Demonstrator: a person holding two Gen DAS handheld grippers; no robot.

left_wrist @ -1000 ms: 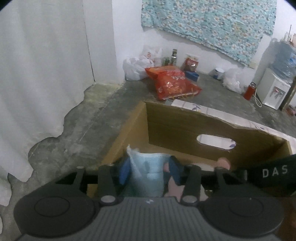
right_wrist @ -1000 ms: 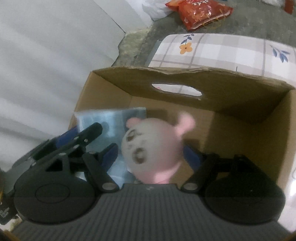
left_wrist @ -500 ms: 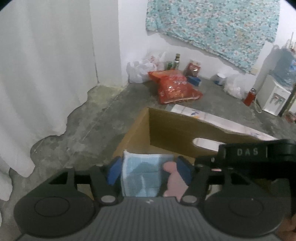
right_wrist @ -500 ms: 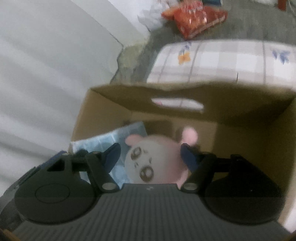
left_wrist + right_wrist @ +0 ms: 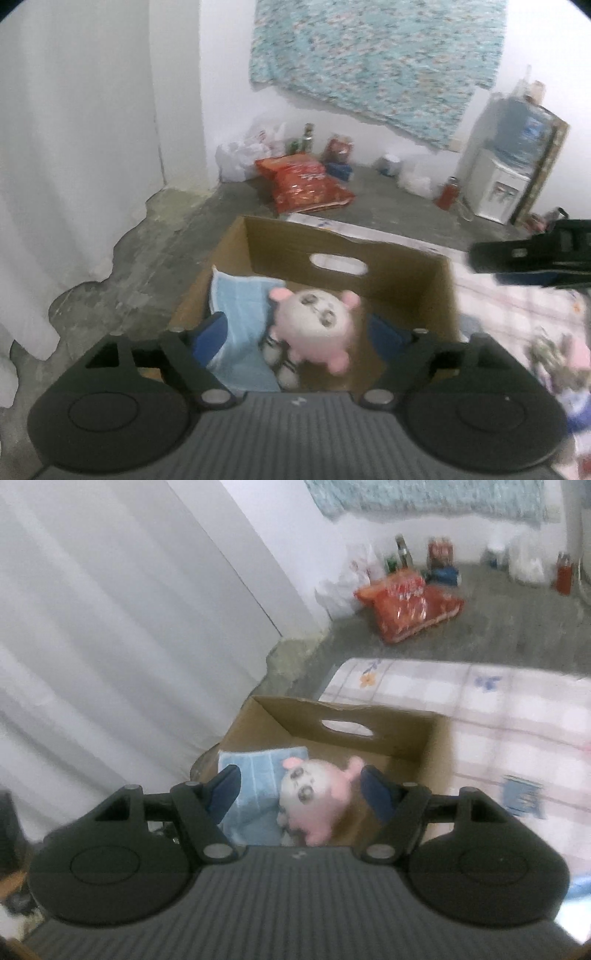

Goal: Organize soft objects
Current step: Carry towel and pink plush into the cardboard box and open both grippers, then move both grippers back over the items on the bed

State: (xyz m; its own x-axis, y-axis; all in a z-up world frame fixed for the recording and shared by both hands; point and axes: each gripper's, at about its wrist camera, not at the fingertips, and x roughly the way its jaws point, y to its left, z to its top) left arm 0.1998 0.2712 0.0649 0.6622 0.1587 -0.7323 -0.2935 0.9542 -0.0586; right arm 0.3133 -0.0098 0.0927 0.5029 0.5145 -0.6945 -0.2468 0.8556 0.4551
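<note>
A cardboard box (image 5: 406,273) with a handle slot stands on the floor; it also shows in the right wrist view (image 5: 410,734). Inside lie a folded light blue cloth (image 5: 240,314) and a pink round plush toy (image 5: 314,325), also seen in the right wrist view as the cloth (image 5: 255,775) and the plush (image 5: 317,801). My left gripper (image 5: 299,332) is open and empty above the box. My right gripper (image 5: 299,790) is open and empty above the box; it also shows at the right edge of the left wrist view (image 5: 535,258).
A checked floral mat (image 5: 498,709) lies right of the box with small soft items (image 5: 561,358) on it. A white curtain (image 5: 55,147) hangs at the left. A red snack bag (image 5: 303,181), bottles and a water dispenser (image 5: 506,166) stand along the far wall.
Both grippers let go, opened and rose away from the box. The plush and the blue cloth now lie in the box. The right gripper pulled back to the right.
</note>
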